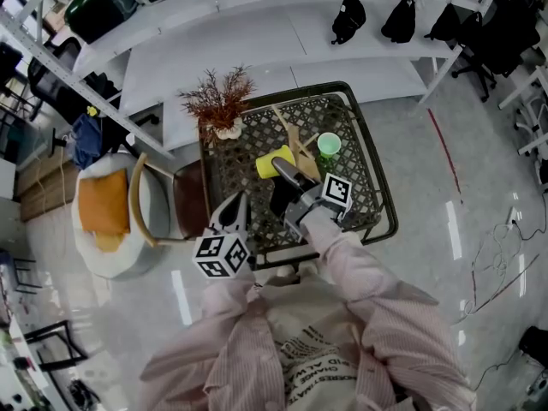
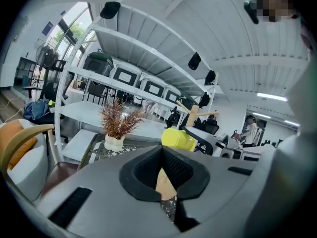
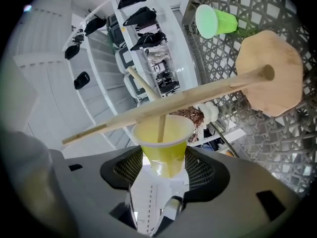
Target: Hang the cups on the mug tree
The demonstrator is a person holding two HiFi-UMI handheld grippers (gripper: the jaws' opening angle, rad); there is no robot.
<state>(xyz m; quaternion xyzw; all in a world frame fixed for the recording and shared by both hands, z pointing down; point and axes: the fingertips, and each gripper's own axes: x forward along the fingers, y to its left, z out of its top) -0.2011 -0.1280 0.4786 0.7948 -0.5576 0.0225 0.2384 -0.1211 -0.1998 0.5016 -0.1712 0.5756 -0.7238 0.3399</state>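
Observation:
A yellow cup point(image 3: 163, 145) sits between the pads of my right gripper point(image 3: 163, 158), which is shut on it. A thin wooden peg of the mug tree point(image 3: 198, 95) reaches into the cup's mouth. The tree's round base point(image 3: 270, 73) rests on the lattice table. In the head view the yellow cup point(image 1: 272, 163) is at the tree's left, with my right gripper point(image 1: 281, 176) behind it. A green cup point(image 1: 328, 145) is on the tree's right side. My left gripper point(image 1: 235, 207) hovers at the table's near left edge, jaws together and empty. From there the yellow cup point(image 2: 178, 139) shows ahead.
The dark metal lattice table point(image 1: 381, 197) has a raised rim. A dried plant in a white vase point(image 1: 219, 103) stands at its far left corner. A brown chair point(image 1: 184, 199) and a seat with an orange cushion point(image 1: 103, 204) are to the left. White shelves run behind.

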